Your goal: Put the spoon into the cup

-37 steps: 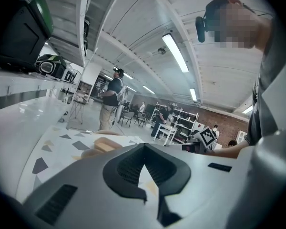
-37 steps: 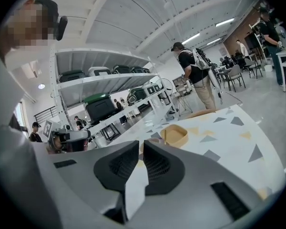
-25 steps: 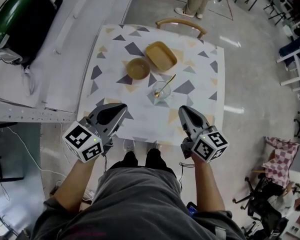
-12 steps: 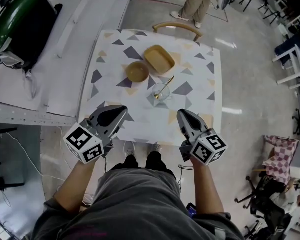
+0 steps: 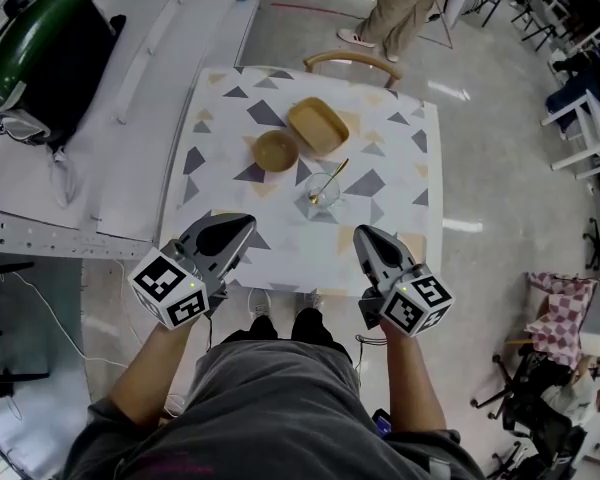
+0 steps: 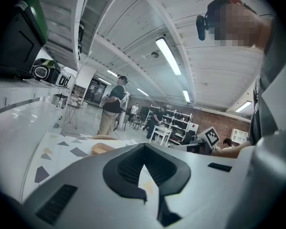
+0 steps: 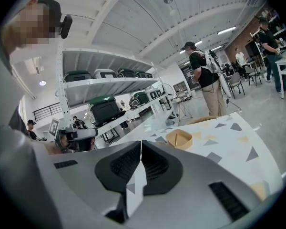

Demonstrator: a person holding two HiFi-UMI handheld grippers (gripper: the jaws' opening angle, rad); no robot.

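A clear glass cup (image 5: 326, 192) stands near the middle of the patterned table (image 5: 400, 183). A golden spoon (image 5: 330, 177) rests in it, with its handle leaning up to the right over the rim. My left gripper (image 5: 246, 221) hovers over the table's near left part. It is shut and holds nothing. My right gripper (image 5: 361, 233) hovers over the near right part, also shut and holding nothing. Both are well short of the cup. In the left gripper view the jaws (image 6: 144, 152) are closed, and in the right gripper view the jaws (image 7: 140, 146) are closed too.
A round tan bowl (image 5: 276, 151) and a tan rectangular dish (image 5: 319, 125) sit beyond the cup; the bowl (image 7: 180, 139) also shows in the right gripper view. A wooden chair back (image 5: 352, 60) stands at the far edge, with a person (image 5: 410, 3) behind it. Shelving with a green case (image 5: 35, 43) runs along the left.
The head view has drifted a little, so the table sits slightly higher in the picture. Both grippers stay shut in nearly the same places. The spoon stays in the cup.
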